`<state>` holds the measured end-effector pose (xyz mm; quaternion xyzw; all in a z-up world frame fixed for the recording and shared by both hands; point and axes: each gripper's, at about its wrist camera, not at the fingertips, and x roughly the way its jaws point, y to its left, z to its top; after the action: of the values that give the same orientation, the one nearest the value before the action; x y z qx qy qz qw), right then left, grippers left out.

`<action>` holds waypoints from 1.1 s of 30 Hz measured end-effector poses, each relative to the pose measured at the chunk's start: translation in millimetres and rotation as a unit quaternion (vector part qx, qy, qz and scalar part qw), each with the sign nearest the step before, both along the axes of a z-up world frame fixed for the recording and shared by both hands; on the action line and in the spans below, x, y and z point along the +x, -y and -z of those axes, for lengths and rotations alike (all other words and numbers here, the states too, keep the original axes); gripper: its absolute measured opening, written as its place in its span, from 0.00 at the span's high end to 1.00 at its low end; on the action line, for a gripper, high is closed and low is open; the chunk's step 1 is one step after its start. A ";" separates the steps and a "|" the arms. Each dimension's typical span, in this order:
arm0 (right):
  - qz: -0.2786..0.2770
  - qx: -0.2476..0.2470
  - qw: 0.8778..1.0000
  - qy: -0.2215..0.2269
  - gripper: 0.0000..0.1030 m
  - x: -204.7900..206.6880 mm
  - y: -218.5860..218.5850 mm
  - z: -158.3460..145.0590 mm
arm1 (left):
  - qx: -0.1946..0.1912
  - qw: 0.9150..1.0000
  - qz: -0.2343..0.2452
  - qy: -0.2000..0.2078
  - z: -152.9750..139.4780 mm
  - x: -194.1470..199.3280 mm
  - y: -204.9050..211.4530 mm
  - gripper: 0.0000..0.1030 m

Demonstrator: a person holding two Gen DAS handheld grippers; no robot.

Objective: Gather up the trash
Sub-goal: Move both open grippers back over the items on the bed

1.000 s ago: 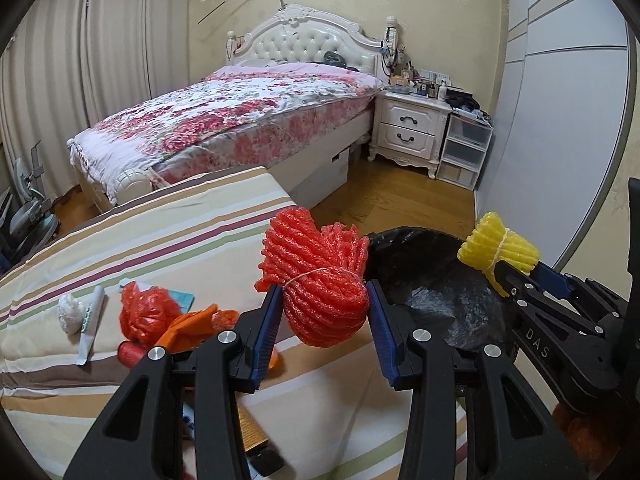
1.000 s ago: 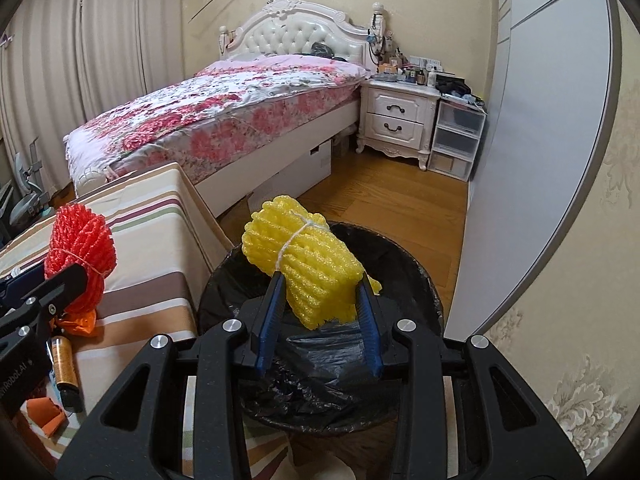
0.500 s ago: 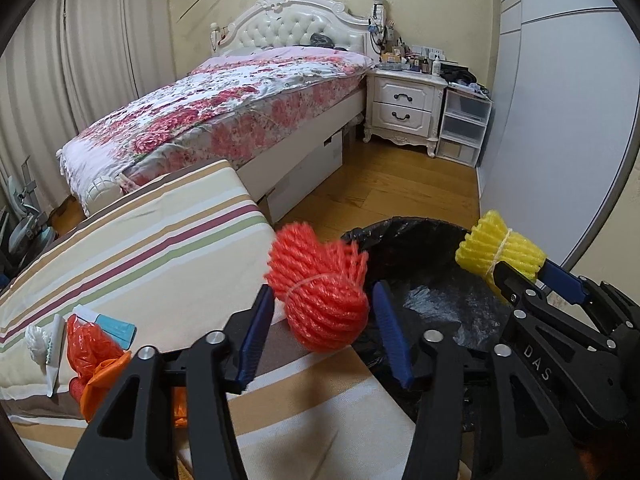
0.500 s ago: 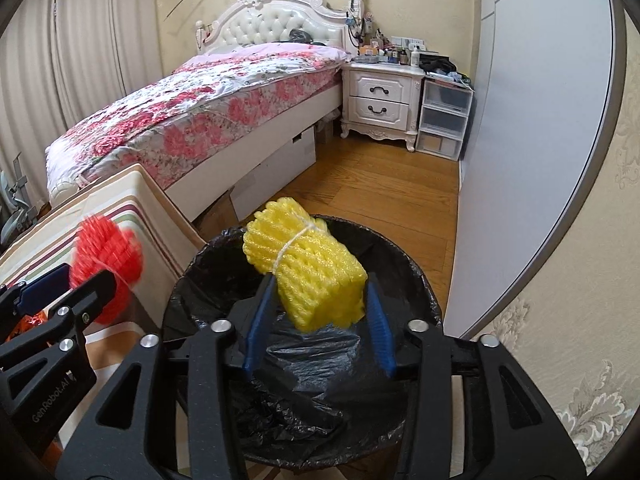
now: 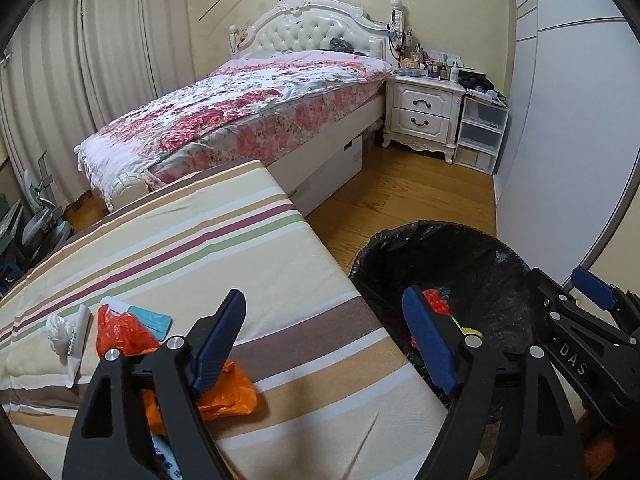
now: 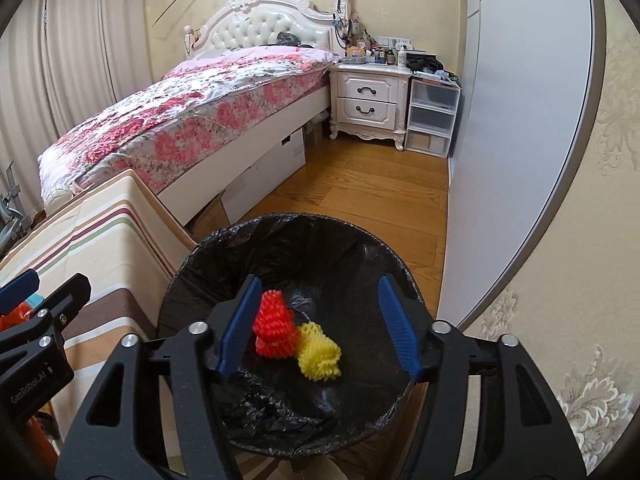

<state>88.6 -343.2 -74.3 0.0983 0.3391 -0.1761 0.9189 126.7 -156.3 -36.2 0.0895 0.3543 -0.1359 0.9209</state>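
The red foam net (image 6: 274, 330) and the yellow foam net (image 6: 319, 350) lie side by side at the bottom of the black-lined bin (image 6: 340, 236). My right gripper (image 6: 320, 326) is open and empty above the bin. My left gripper (image 5: 326, 344) is open and empty over the striped table's right edge, beside the bin (image 5: 440, 236); the red net (image 5: 436, 302) shows inside it. An orange bag (image 5: 234, 392), a red bag (image 5: 120, 332), a crumpled tissue (image 5: 58, 330) and a blue packet (image 5: 150, 320) lie on the striped cloth (image 5: 200, 248).
A flowered bed (image 5: 248, 108) stands behind the table, with a white nightstand (image 5: 426, 114) and plastic drawers (image 5: 480, 132) at the back right. Wooden floor (image 6: 360, 188) lies between bed and grey wardrobe (image 6: 520, 120). The right gripper's body (image 5: 576, 344) reaches over the bin.
Both grippers opened. The red and yellow foam nets dropped from the jaws into the bin.
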 end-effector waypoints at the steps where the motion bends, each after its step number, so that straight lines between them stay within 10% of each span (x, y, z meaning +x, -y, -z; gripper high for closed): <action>1: -0.002 0.000 1.000 0.001 0.39 -3.1 -2.9 -1.3 | 0.000 1.000 -0.002 0.001 -1.6 -2.2 -3.6 0.24; 33: -0.182 -0.016 0.983 -0.012 0.34 -89.2 -173.1 -7.8 | 0.004 0.992 -0.120 -0.027 6.3 -95.7 -197.5 0.24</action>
<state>-0.6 -170.1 -66.6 0.0185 0.3593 -0.0126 0.9330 31.0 41.2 -42.5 0.0465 0.3877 -0.0257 0.9203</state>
